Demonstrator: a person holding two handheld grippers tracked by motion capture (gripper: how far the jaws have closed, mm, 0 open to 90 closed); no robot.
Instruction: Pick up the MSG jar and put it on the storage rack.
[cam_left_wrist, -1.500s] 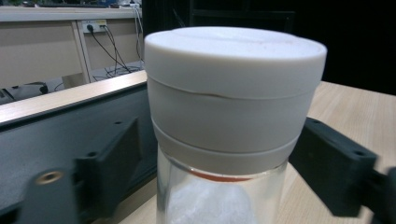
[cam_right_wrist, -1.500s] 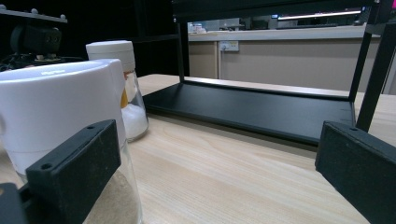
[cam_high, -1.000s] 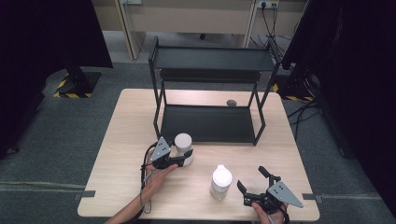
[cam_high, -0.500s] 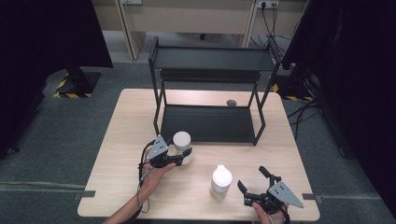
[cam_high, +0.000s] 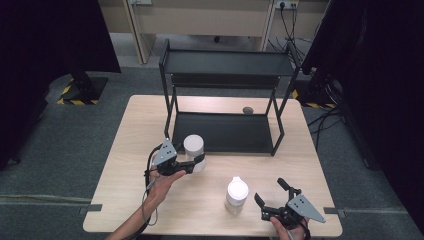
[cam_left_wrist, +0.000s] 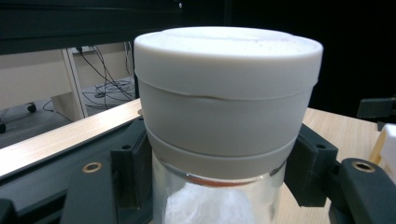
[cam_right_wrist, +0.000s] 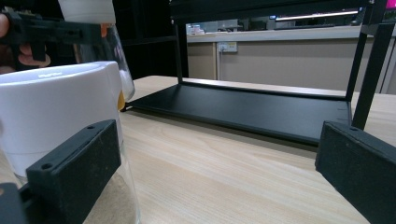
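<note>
A lab: black curtains, hazard-taped stand base, wall sockets.

Rack at table's rear, left jar before it, second jar right

Left gripper is clamped around a white-lidded jar right in front of the black shelf rack. Second white-lidded jar stands on the table just beside the right gripper (jaws spread, nothing between them). There's also a small grey thing by the rack's back edge.
</note>
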